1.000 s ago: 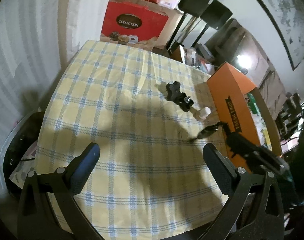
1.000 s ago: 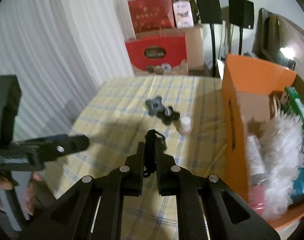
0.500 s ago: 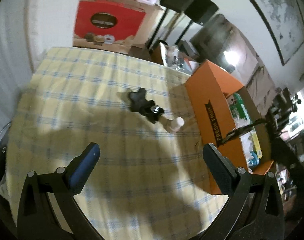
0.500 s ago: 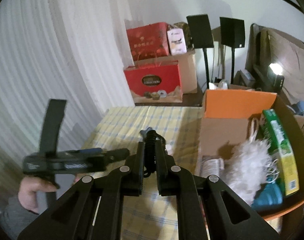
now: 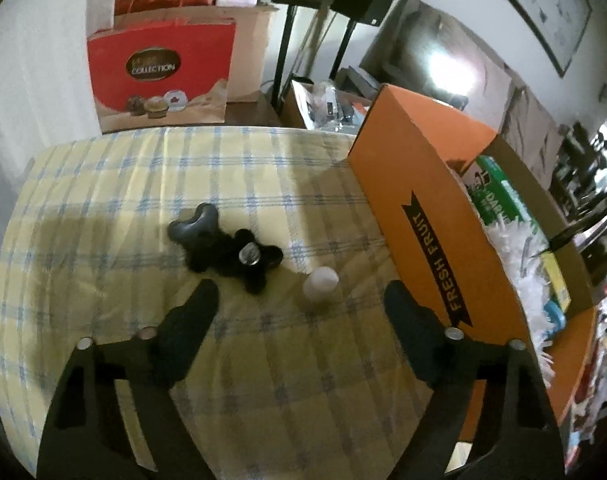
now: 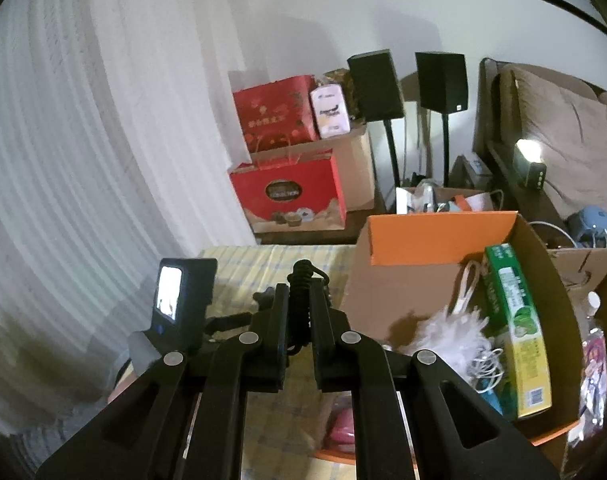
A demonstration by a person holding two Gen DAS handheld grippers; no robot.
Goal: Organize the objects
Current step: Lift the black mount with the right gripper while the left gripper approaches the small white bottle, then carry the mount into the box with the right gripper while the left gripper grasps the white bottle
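Observation:
On the yellow checked tablecloth [image 5: 103,208] lie a grey star knob [image 5: 193,226], a black star knob with a metal screw [image 5: 243,258] and a small white cylinder [image 5: 320,284]. My left gripper [image 5: 301,304] hovers just short of them, its jaws closing. The white cylinder sits near the gap between the tips, untouched by the pads. My right gripper [image 6: 301,296] is shut on a black ribbed clip-like piece [image 6: 301,272] and holds it in the air beside the open orange cardboard box [image 6: 443,236].
The orange box [image 5: 423,200] marked FRESH FRUIT stands at the table's right edge. It holds a white feather duster [image 6: 447,332], a green carton [image 6: 515,320] and cables. Red gift bags [image 5: 159,76] and speakers on stands [image 6: 407,80] are behind the table. White curtain on the left.
My left gripper moved in toward the knobs and the white cylinder, and its jaws narrowed. My right gripper rose with the black piece and swung toward the orange box.

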